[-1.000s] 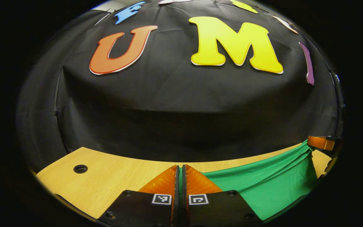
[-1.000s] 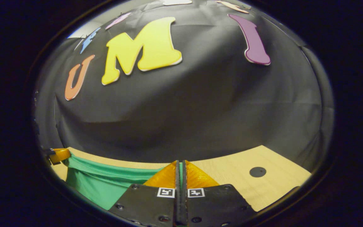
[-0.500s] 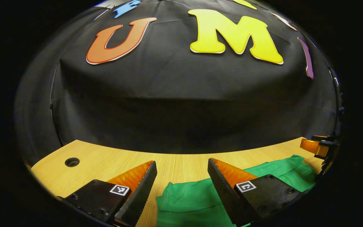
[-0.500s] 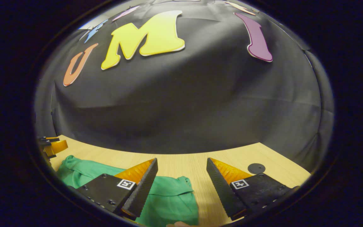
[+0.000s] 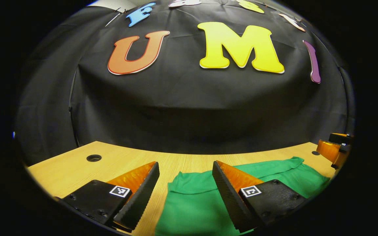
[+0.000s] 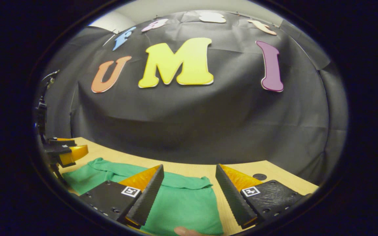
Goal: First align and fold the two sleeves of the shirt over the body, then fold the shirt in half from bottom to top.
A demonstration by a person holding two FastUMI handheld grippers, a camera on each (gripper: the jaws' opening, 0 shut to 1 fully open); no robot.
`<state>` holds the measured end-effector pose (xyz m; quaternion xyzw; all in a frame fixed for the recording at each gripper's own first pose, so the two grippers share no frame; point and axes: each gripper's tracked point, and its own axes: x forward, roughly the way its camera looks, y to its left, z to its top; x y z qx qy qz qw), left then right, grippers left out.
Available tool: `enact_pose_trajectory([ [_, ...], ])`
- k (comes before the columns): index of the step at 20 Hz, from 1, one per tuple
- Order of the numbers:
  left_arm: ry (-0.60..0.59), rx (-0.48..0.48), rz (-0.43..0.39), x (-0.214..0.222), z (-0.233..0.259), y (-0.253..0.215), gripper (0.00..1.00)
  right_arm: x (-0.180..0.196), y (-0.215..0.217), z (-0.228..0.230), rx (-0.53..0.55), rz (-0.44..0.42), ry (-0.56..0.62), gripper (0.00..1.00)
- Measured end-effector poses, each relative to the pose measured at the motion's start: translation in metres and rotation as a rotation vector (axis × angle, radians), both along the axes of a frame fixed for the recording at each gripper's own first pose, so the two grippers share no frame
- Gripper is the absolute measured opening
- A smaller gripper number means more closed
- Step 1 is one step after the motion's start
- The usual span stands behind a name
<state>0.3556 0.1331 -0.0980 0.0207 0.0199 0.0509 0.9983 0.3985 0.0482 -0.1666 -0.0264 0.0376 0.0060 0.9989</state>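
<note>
One folded green cloth shirt (image 5: 195,203), flat on light wooden bench (image 5: 77,167), near its far edge. Left gripper (image 5: 185,177) and right gripper (image 6: 189,180) above it, jaws spread, empty.

A light wood-grain bench (image 5: 77,164) runs across the lower part of both views. A round cable hole (image 5: 94,158) is cut near its left end, and a dark round cap (image 6: 260,176) sits near its right end. Behind the bench hangs a creased black cloth wall (image 5: 189,105), dim along its lower part. A pale wall (image 6: 176,6) shows above the cloth.
</note>
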Motion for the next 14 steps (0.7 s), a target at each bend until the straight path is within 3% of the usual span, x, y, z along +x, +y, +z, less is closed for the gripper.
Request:
enact_pose_trajectory([
  [4,-0.033,0.054,-0.001,-0.046,0.004,-0.011,1.00,-0.053,0.016,0.023,-0.129,0.026,-0.122,0.95],
  [9,0.001,-0.005,0.017,-0.101,-0.014,-0.021,1.00,-0.114,0.026,0.009,-0.124,0.061,-0.112,0.95],
  [14,-0.057,0.092,0.052,-0.170,0.004,-0.035,1.00,-0.178,0.038,0.016,-0.078,0.123,-0.080,0.96],
])
